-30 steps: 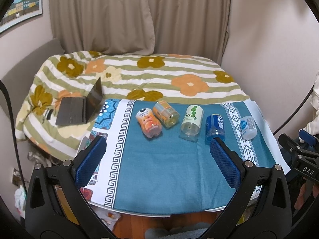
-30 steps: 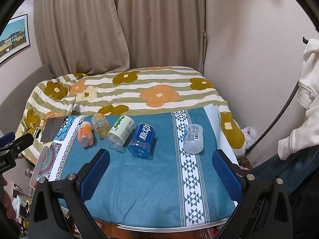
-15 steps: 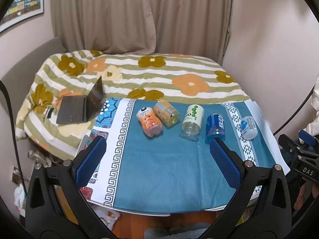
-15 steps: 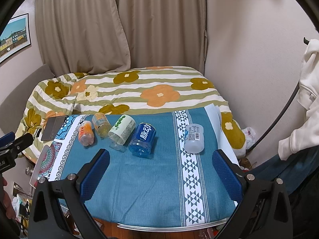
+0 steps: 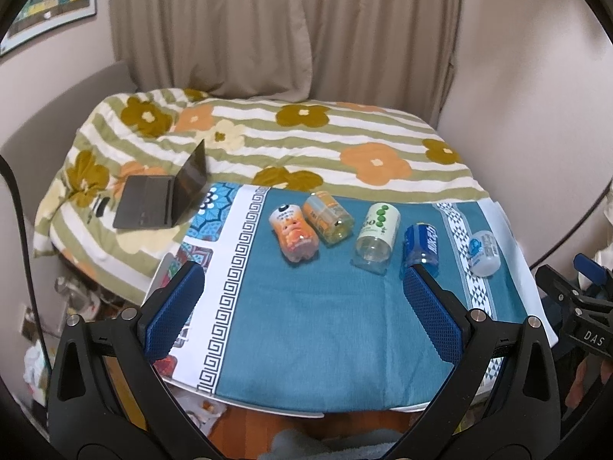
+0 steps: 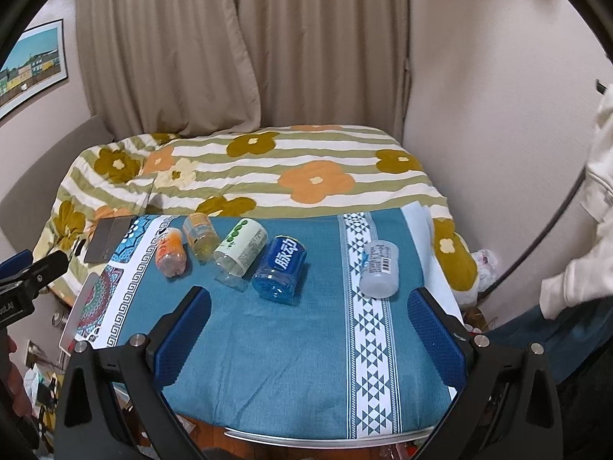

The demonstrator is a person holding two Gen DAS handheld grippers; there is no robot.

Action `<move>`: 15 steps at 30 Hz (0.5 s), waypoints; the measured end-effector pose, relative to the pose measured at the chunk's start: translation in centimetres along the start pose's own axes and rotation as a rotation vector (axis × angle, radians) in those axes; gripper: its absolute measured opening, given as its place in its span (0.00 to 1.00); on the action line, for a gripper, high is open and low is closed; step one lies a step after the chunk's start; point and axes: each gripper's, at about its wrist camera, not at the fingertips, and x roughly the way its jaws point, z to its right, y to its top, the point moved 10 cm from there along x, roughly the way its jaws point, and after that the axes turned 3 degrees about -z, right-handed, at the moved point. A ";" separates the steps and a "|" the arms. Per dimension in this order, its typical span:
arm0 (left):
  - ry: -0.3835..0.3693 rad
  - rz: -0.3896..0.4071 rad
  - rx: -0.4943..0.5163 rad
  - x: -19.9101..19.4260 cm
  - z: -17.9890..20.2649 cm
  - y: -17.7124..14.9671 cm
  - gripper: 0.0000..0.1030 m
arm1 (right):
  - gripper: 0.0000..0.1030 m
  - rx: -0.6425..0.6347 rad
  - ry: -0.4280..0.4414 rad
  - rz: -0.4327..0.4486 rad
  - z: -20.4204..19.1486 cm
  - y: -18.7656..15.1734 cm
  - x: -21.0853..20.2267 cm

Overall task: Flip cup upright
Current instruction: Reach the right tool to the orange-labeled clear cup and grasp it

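Several cut-bottle cups lie on their sides in a row on the blue tablecloth (image 5: 306, 326): an orange one (image 5: 293, 232), a yellow one (image 5: 328, 217), a white one with green dots (image 5: 377, 230), a blue one (image 5: 420, 244) and a clear one (image 5: 483, 252). The same cups show in the right wrist view: orange (image 6: 170, 252), yellow (image 6: 201, 235), white (image 6: 241, 247), blue (image 6: 281, 268), clear (image 6: 379, 268). My left gripper (image 5: 302, 287) is open and empty, above the table's near part. My right gripper (image 6: 310, 314) is open and empty, short of the blue and clear cups.
A bed with a flowered striped cover (image 5: 306, 142) lies behind the table. An open laptop (image 5: 164, 195) sits on it at the left. Curtains (image 5: 287, 27) hang at the back. A wall (image 6: 498, 96) stands at the right. Clutter lies on the floor at the left (image 5: 76, 299).
Both views have shifted only slightly. The cups have not moved and both grippers stay open.
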 end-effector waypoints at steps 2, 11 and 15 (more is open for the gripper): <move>0.017 -0.013 -0.021 0.6 -0.6 0.1 1.00 | 1.00 -0.044 0.020 -0.010 -0.8 0.7 0.7; 0.062 -0.110 -0.104 5.1 -4.4 0.3 1.00 | 1.00 -0.194 0.123 -0.091 -5.1 3.1 6.7; 0.059 -0.167 -0.124 8.3 -6.0 0.2 1.00 | 0.99 -0.245 0.132 -0.124 -7.1 4.4 9.8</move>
